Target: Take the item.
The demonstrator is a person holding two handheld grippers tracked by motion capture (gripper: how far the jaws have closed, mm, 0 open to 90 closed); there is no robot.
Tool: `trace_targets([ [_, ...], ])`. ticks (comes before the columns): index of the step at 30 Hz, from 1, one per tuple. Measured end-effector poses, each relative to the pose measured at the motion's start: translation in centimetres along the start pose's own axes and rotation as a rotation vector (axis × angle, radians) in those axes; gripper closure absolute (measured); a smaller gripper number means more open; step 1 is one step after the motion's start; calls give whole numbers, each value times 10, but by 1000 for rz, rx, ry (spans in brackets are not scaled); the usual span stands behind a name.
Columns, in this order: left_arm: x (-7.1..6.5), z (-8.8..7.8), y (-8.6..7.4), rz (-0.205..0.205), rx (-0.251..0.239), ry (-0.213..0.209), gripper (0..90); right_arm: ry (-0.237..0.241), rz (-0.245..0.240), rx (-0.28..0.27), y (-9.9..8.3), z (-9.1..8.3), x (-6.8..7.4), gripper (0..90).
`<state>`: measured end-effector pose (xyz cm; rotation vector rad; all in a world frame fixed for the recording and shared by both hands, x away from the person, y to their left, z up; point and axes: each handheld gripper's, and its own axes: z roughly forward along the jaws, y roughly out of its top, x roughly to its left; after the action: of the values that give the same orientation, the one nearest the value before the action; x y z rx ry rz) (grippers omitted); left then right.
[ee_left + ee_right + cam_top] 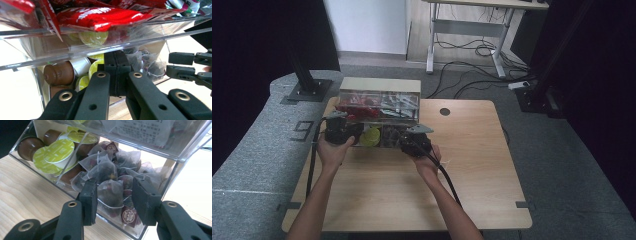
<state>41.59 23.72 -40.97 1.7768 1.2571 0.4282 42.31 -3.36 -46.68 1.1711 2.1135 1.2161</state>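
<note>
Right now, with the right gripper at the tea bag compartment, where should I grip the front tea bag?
Grip the front tea bag across its bulging mesh middle, coming straight in from the organizer's open front. It stands between the right gripper's open fingers, broad face toward them. Its tag hangs low against the lip, probably harder to pinch.

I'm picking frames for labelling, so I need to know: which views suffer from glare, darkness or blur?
High view: dim overall, black at both sides, the clear organizer small and soft. Left gripper view: sharp on the shut tongs, blown-out white at left, reflections on the clear shelf. Right gripper view: tea bags crisp between the tongs, overexposed white at right.
</note>
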Motion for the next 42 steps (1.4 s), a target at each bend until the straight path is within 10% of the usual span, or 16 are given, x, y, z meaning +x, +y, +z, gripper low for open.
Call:
trace_targets([
  [17,1,1,0,0,6,3,900,-11,-6,-1,1,11,2,580],
  [31,2,0,-1,2,3,6,900,-1,-12,2,1,13,-1,864],
  [42,2,1,-3,1,7,1,900,8,-11,-12,2,5,-2,889],
])
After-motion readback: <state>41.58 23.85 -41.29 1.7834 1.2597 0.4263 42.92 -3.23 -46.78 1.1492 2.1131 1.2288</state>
